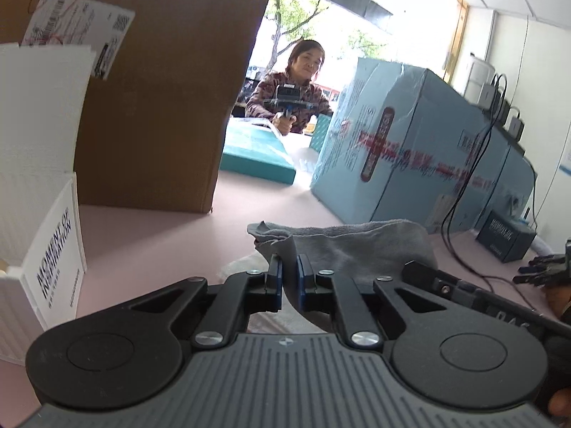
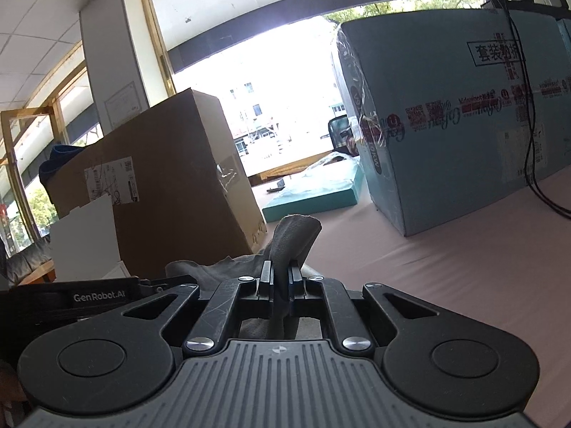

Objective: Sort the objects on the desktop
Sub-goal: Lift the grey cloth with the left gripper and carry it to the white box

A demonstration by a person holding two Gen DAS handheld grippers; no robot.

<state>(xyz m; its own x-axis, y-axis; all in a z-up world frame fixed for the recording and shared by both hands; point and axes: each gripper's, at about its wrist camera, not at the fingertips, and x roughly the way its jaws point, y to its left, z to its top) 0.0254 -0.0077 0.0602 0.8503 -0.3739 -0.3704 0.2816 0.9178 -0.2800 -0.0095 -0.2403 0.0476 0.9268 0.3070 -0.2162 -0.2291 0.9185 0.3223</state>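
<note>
Cloth [image 1: 357, 246] is hanging pinched between my left gripper [image 1: 289, 267] and right gripper [image 2: 280, 274], both clamping it; I'm judging folding comes next, needing matched corners.

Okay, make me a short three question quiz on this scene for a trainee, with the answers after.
1. True or false: both grippers are shut on the same grey cloth.
2. Which box stands to the left of the cloth in the left wrist view? A) the light blue box B) the brown cardboard box C) a metal crate
3. What colour is the table surface?

Key:
1. True. The left gripper and the right gripper each pinch a fold of it.
2. B.
3. Pale pink.
</note>
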